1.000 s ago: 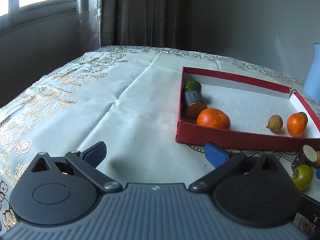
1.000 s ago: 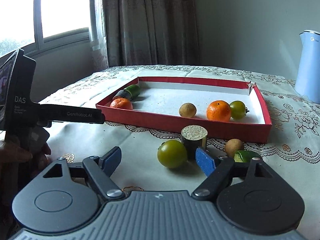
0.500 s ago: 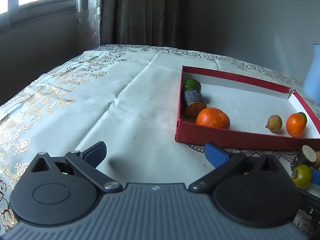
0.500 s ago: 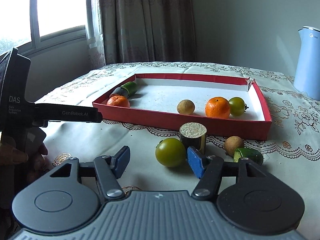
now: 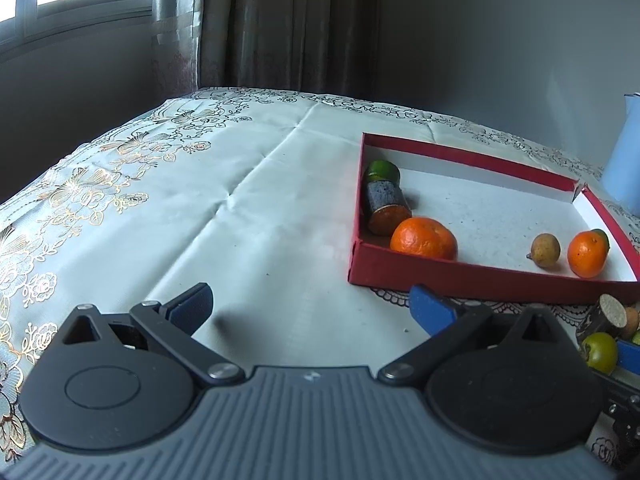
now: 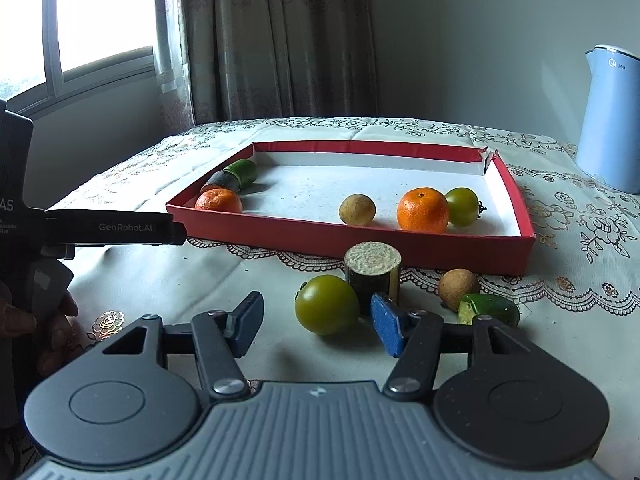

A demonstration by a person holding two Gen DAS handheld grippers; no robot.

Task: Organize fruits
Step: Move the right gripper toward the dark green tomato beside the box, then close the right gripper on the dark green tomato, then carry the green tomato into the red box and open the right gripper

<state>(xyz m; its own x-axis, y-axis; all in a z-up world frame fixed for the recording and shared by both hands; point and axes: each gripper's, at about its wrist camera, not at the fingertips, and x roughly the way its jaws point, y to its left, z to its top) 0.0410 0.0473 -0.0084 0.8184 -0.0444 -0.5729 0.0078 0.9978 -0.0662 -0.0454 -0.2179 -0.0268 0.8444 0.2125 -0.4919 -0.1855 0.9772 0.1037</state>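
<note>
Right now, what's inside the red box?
The red box holds two oranges, a green tomato, a small brown fruit and two cut pieces. Anything behind its near wall is hidden.

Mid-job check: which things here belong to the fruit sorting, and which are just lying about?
Job:
red tray
green tomato
brown cylinder piece
small brown fruit
green cucumber piece
right tool, open around the tomato

Lying about:
blue kettle
curtain
</note>
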